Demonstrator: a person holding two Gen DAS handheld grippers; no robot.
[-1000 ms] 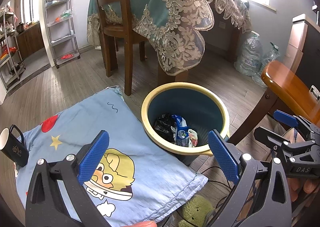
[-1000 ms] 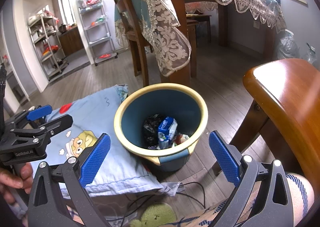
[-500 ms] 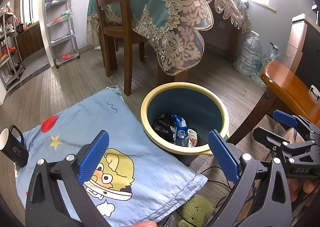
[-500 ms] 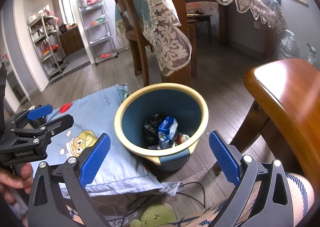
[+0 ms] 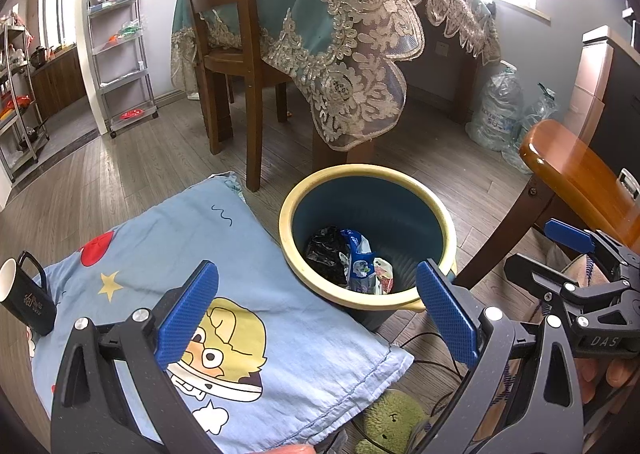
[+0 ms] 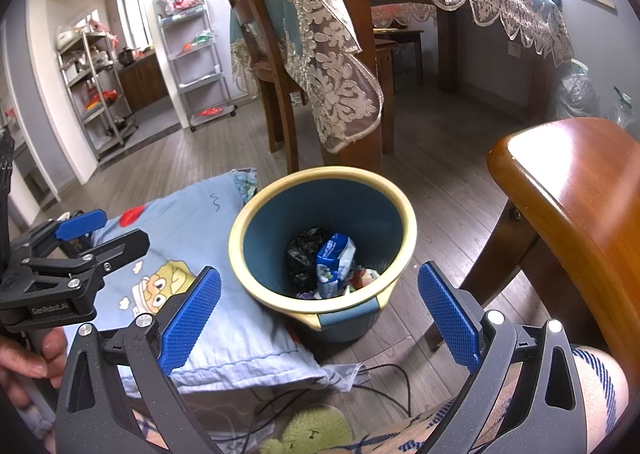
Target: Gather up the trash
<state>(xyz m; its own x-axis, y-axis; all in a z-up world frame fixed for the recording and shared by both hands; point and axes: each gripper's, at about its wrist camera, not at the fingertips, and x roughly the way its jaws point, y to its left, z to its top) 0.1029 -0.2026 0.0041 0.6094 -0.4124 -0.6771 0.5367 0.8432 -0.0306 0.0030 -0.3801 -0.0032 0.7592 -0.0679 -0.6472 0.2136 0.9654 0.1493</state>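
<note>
Crinkly plastic wrappers lie at the bottom of the blue bin, beside the cartoon pillow. I judge them light and slippery, best pinched by a crumpled edge. My left tongs and right tongs gape, empty.

Bin sits on the floor, centre, with wrappers lying in its bottom. Pillow lies just left of it, mug at the pillow's far-left edge. Table stands beyond; chair on the right.
</note>
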